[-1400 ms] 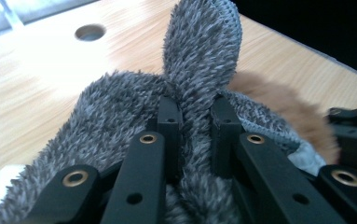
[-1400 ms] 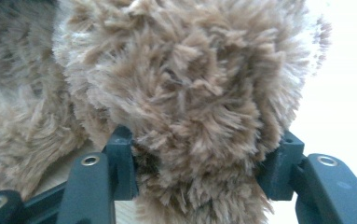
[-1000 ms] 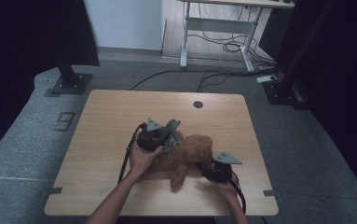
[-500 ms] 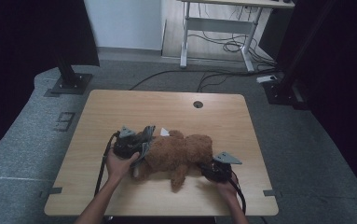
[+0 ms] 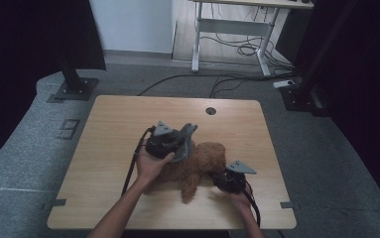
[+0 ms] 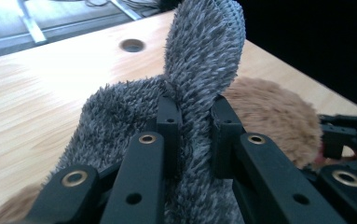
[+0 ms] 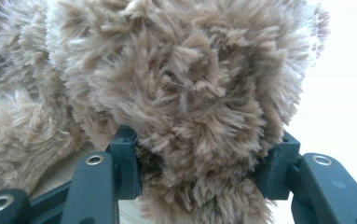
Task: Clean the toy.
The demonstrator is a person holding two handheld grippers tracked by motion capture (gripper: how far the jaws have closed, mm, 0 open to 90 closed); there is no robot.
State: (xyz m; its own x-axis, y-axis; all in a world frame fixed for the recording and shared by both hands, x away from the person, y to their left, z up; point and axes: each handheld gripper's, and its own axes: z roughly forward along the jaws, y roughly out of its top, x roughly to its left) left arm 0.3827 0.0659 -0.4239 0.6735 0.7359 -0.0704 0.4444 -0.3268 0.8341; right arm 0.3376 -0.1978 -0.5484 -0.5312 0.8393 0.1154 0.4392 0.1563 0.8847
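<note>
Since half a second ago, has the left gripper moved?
Yes. The left gripper has swung right and away from the person, toward the table's cable hole, pinching grey cloth.

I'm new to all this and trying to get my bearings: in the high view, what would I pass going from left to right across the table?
Bare table → left gripper pinching a grey fuzzy cloth → brown plush toy → right gripper clamped on the toy → bare table edge.

High view: dim, even room light; the wooden table [image 5: 118,129] is the brightest area and the surroundings fall to near black. Left gripper view: daylight-bright tabletop, its far end soft. Right gripper view: the background beside the brown plush toy [image 7: 176,93] is overexposed to white.
</note>
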